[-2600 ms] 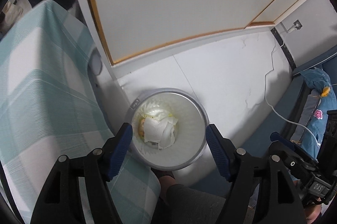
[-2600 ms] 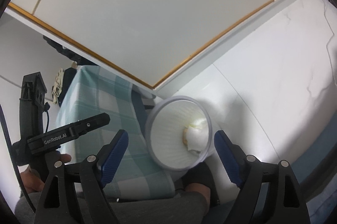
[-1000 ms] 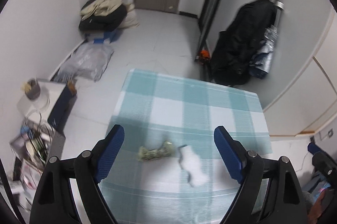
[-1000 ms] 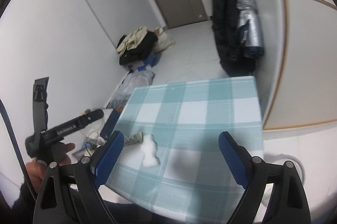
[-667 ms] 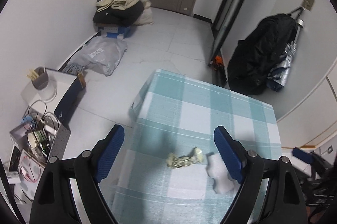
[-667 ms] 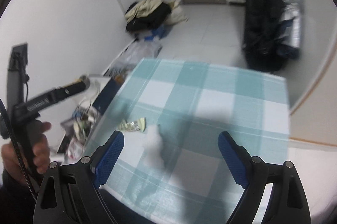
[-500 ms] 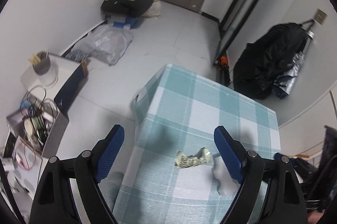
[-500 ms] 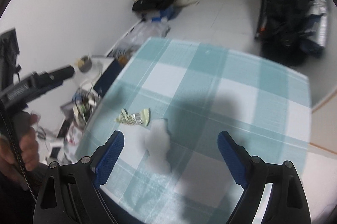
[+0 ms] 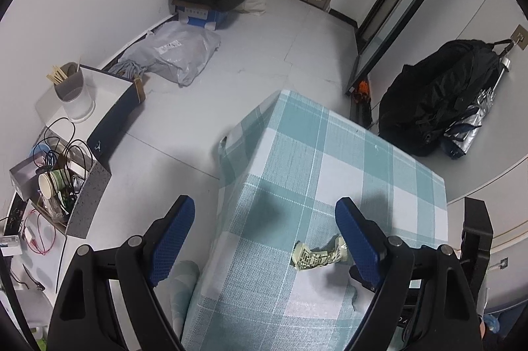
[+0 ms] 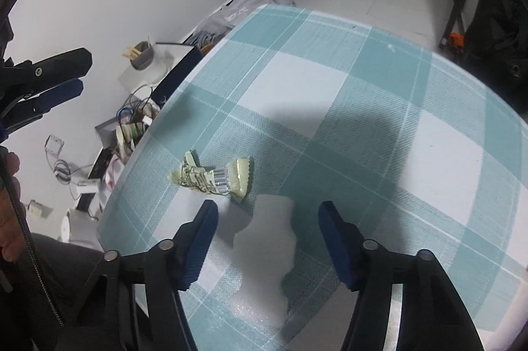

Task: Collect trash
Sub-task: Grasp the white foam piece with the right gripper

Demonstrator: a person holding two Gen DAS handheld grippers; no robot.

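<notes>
Your right gripper (image 10: 268, 240) over the crumpled white tissue (image 10: 265, 247)
Jaws closing, tissue between them untouched; your left gripper (image 9: 264, 238) gapes (green printed wrapper (image 10: 213, 177): writing unreadable).

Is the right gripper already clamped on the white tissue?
No: the right gripper straddles the white tissue lying flat on the checked tablecloth, its fingers closing in but clear of it.

Wrapper (image 10: 213, 175) and tissue (image 10: 267, 238) on table (image 10: 363, 80), tissue just nearer; tissue between right tongs (image 10: 267, 247).
</notes>
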